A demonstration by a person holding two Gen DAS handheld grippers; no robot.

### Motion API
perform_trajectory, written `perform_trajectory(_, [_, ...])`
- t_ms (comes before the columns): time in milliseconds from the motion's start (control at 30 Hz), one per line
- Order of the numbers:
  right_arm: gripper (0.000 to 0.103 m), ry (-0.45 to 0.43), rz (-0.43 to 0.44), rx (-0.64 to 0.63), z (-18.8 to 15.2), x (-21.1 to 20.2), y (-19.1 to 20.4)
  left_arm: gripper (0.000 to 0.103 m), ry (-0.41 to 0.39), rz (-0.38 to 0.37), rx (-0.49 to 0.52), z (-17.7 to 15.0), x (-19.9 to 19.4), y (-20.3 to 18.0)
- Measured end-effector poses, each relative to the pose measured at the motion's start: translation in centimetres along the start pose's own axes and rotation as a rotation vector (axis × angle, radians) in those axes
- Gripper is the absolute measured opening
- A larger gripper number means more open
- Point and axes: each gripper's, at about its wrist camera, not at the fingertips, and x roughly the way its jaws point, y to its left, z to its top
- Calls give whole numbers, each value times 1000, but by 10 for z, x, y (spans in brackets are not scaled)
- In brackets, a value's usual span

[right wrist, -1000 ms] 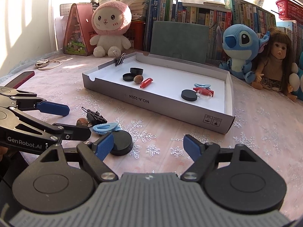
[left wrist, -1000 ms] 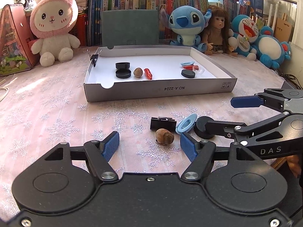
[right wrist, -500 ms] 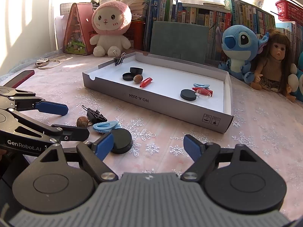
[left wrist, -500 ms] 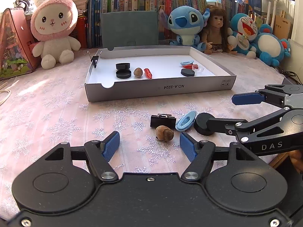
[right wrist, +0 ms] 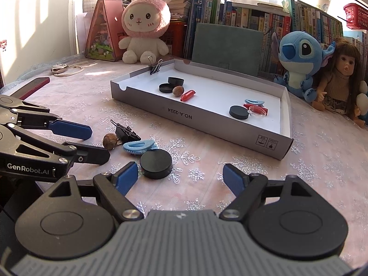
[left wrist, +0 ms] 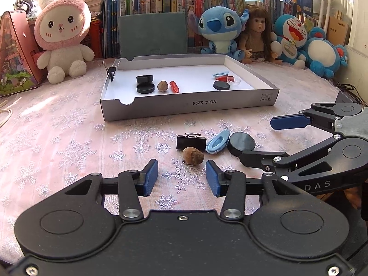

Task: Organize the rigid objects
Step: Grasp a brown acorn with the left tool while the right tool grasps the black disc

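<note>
My left gripper (left wrist: pixel 181 178) is closing, its blue pads still apart with bare cloth between them — the brown ridged walnut (left wrist: pixel 193 156) sits just beyond, at twelve o'clock. My right gripper (right wrist: pixel 180 179) stands wide, holding nothing, the black round plastic puck (right wrist: pixel 156 164) near its left pad at eleven. Farther, at twelve, lies the shallow white cardboard tray (left wrist: pixel 188 103).

Hidden partly behind the right tool's (left wrist: pixel 260 142) dark finger (left wrist: pixel 262 159): the near edge of the black round lid (left wrist: pixel 241 141). Cut off at the right wrist view's right side: a blue plush toy (right wrist: pixel 363 105) beside the doll (right wrist: pixel 340 78). Too small to read: the words on the book spines (left wrist: pixel 156 2). Tucked under the nut (left wrist: pixel 192 156): a thin ring, too small to tell.
</note>
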Motion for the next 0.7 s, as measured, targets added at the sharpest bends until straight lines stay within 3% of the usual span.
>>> perform_trajectory(133, [88, 2, 16, -16, -1, -1, 4, 27, 1, -6, -1, 3, 3, -1])
perform_trajectory(533, [77, -25, -14, 15, -3, 3, 7, 23, -16, 6, -7, 9, 6, -1])
perform_trajectory(633, [67, -34, -1, 22, -3, 2, 8, 22, -22, 25, -12, 10, 6, 0])
perform_trajectory(700, [52, -41, 3, 30, -3, 2, 9, 22, -20, 35, -18, 10, 6, 2])
